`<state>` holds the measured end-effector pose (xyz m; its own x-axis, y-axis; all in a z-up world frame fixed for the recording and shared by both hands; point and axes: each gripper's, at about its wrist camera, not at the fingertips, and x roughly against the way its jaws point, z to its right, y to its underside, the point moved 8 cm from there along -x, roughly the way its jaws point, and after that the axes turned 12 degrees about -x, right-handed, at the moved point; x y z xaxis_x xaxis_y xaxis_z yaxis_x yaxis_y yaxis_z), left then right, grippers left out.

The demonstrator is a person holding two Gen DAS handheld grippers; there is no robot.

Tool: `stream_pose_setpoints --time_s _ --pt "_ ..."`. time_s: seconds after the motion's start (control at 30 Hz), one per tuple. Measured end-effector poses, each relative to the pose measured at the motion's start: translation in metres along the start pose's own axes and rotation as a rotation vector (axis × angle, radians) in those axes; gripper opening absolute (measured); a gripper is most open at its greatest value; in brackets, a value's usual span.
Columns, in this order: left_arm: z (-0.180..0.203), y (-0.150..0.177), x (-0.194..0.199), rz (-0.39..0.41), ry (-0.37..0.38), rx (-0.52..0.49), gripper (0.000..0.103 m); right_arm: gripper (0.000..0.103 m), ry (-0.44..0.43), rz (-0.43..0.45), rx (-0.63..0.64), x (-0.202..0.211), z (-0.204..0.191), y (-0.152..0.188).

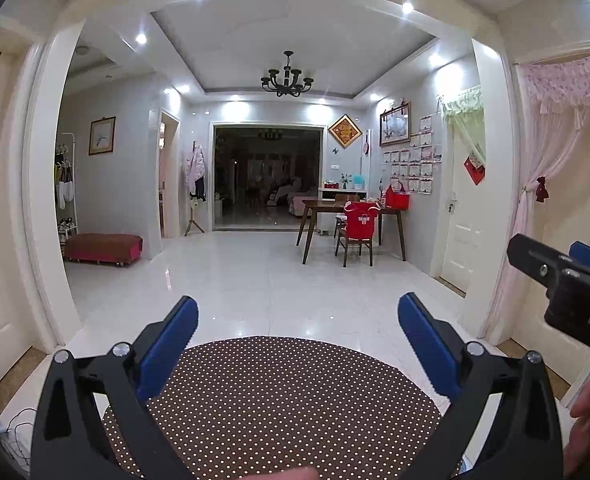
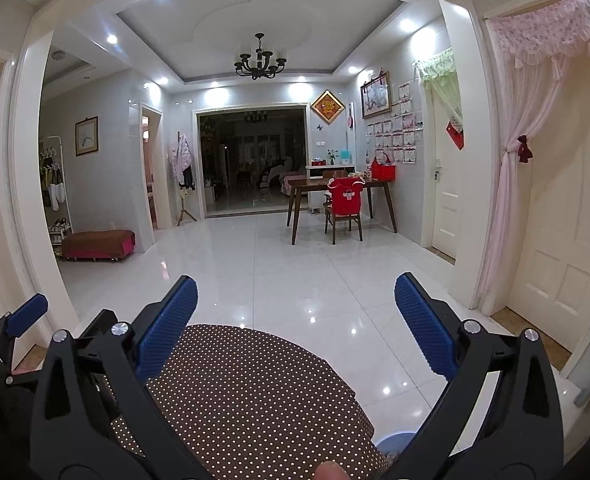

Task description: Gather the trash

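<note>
No trash shows in either view. My left gripper (image 1: 298,308) is open, its blue pads (image 1: 171,344) spread wide over a round brown polka-dot surface (image 1: 279,408), with nothing between them. My right gripper (image 2: 295,286) is open too and empty, held over the same dotted surface (image 2: 255,392). The two grippers are side by side: one of the right gripper's fingers (image 1: 535,264) enters the left wrist view from the right, and a blue pad (image 2: 27,314) of the left gripper shows at the left of the right wrist view. A thumb tip (image 2: 331,470) shows at the bottom edge.
Glossy white tile floor (image 1: 255,280) stretches ahead. A wooden dining table (image 1: 323,204) with a red-covered chair (image 1: 357,224) stands at the far right. A red bench (image 1: 103,246) sits at the left, with cables (image 1: 15,428) on the floor. A blue rim (image 2: 395,446) peeks out below the dotted surface.
</note>
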<state>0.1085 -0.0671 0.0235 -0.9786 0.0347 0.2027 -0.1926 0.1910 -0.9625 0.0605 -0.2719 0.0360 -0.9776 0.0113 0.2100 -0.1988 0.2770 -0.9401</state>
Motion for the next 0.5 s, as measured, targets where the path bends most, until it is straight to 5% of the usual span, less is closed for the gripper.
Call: stream_pose_setpoints --time_s 0.5 --pt "0.0007 0.0052 -0.0044 -0.016 -0.020 0.024 0.098 0.097 -0.011 -0.018 -0.003 -0.0048 -0.0009 -0.0013"
